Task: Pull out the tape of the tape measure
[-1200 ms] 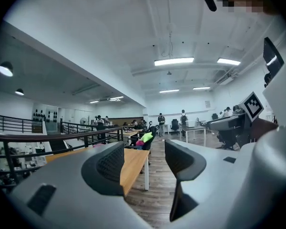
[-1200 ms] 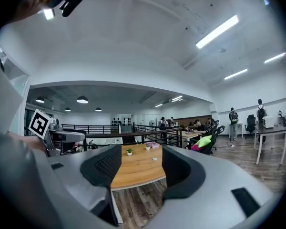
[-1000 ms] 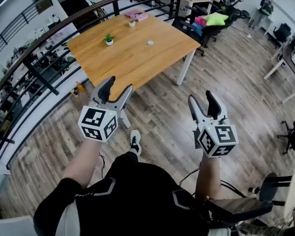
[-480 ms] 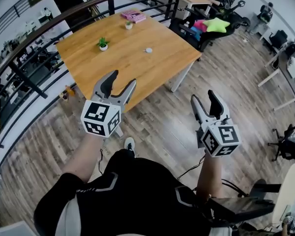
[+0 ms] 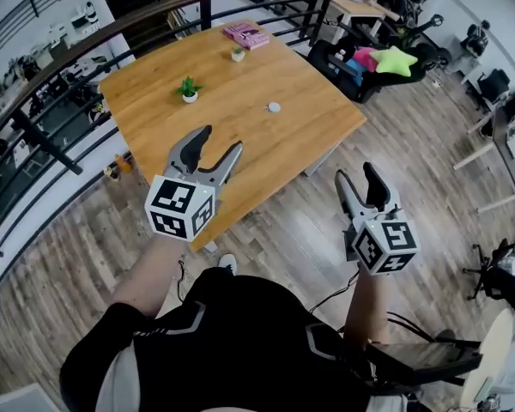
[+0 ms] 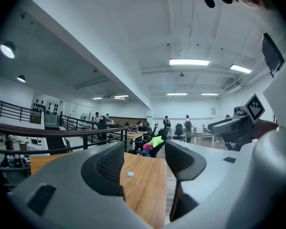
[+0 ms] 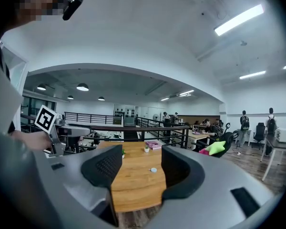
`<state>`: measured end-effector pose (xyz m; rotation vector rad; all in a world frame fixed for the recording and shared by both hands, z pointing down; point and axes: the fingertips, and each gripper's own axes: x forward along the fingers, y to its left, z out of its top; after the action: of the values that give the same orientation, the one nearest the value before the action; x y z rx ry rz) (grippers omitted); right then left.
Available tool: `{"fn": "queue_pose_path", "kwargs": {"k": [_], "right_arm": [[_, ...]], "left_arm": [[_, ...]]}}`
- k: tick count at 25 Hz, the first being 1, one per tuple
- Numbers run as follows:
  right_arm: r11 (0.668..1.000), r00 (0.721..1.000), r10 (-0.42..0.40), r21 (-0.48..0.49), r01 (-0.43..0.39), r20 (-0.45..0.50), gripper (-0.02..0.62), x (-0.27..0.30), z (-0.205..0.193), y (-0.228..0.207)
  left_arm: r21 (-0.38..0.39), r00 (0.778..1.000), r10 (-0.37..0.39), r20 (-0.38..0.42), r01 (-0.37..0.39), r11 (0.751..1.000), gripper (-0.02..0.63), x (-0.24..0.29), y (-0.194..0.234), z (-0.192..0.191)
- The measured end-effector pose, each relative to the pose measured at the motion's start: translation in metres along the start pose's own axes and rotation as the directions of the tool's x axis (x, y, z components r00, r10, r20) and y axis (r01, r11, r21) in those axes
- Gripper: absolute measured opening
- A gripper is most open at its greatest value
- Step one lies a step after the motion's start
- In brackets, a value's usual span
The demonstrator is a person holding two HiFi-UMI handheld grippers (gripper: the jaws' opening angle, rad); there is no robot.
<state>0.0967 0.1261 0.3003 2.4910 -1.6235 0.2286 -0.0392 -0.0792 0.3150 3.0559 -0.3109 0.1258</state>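
Note:
A small round white tape measure [image 5: 274, 106] lies on the wooden table [image 5: 240, 148], right of its middle. It also shows small and far off as the tape measure [image 6: 129, 174] between the left jaws and the tape measure [image 7: 153, 170] between the right jaws. My left gripper [image 5: 221, 138] is open and empty, held in the air over the table's near edge. My right gripper [image 5: 354, 172] is open and empty too, over the floor short of the table's near right corner. Both are well short of the tape measure.
A small potted plant [image 5: 189, 89] stands left of centre on the table, a second little pot [image 5: 238, 53] and a pink book [image 5: 246, 33] at the far edge. A black railing [image 5: 86, 54] runs behind. A chair with a green star cushion [image 5: 393, 59] sits at the right.
The person has stepped closer to the table, so it sits nearer and lower in the head view. Both grippers stay open and keep the same pose.

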Motion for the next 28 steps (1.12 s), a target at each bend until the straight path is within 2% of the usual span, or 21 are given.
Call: {"fn": "queue_pose_path", "kwargs": {"k": [3,9,11,17,22,28], "right_arm": [[1.0,1.0,0.018,-0.004,-0.018,0.002,0.267,0.028,0.011,0.001],[0.998,0.998,0.058,-0.017,-0.058,0.017,0.262,0.082,0.025,0.005],[0.997,0.997,0.081,-0.022,-0.081,0.011,0.262,0.098,0.025,0.005],[0.99,0.99,0.141,-0.017,-0.141,0.021,0.259,0.146,0.023,-0.015],[0.966,0.966,0.258,-0.024,-0.258,0.028,0.258,0.199,0.027,-0.035],[0.914,0.915,0.403,-0.06,-0.402,0.0,0.258,0.259,0.03,-0.058]], "left_arm": [[0.001,1.0,0.016,-0.022,-0.016,1.0,0.282,0.006,0.027,0.0],[-0.003,0.997,0.071,-0.016,-0.071,0.997,0.282,0.018,0.075,0.007],[-0.015,0.996,0.082,-0.023,-0.082,0.997,0.282,0.023,0.083,0.004],[0.011,0.991,0.132,-0.023,-0.132,0.991,0.282,0.045,0.092,0.004],[0.003,0.97,0.243,-0.029,-0.243,0.97,0.282,0.066,0.104,0.003],[-0.025,0.931,0.363,-0.03,-0.363,0.931,0.282,0.093,0.108,0.003]]}}
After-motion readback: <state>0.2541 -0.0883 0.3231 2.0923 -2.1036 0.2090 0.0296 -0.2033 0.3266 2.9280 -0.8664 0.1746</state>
